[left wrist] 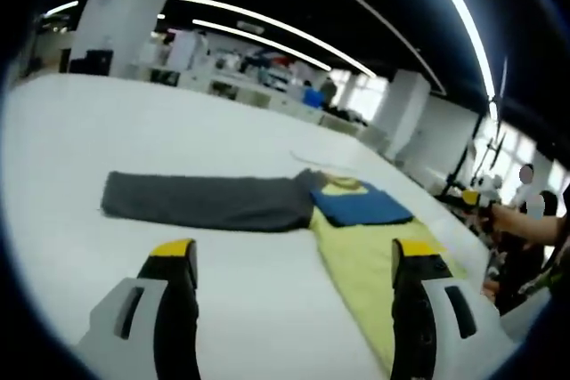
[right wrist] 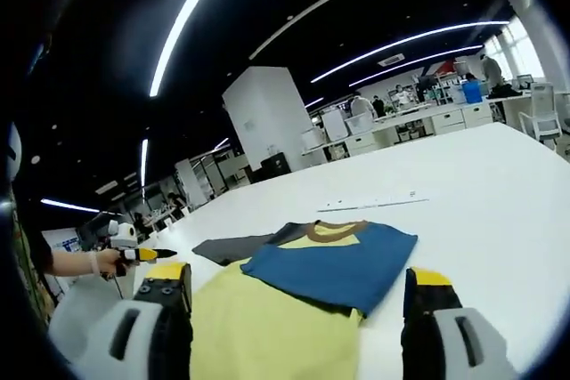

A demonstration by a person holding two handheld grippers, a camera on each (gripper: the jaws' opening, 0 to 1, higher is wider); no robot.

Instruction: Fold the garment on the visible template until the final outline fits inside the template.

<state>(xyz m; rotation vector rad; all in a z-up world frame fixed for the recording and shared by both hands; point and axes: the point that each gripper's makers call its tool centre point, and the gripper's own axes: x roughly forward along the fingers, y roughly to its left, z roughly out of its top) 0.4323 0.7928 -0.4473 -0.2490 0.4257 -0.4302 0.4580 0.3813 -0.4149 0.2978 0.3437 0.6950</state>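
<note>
A garment lies flat on the white table (left wrist: 160, 131). It has a yellow body (left wrist: 365, 260), a blue part (left wrist: 365, 205) laid over its top, a long grey part (left wrist: 205, 200) stretching left and a tan collar (left wrist: 343, 184). My left gripper (left wrist: 294, 251) hovers open just short of the yellow body's edge, holding nothing. In the right gripper view the blue part (right wrist: 343, 260) covers the yellow body (right wrist: 258, 327), with the collar (right wrist: 337, 230) and grey part (right wrist: 233, 247) behind. My right gripper (right wrist: 298, 275) is open above the garment's near end.
A thin pale strip (right wrist: 374, 204) lies on the table beyond the garment. A hand holding a yellow-tipped gripper (right wrist: 134, 255) comes in at the left edge. People stand at the table's right end (left wrist: 525, 229). Desks and pillars fill the background.
</note>
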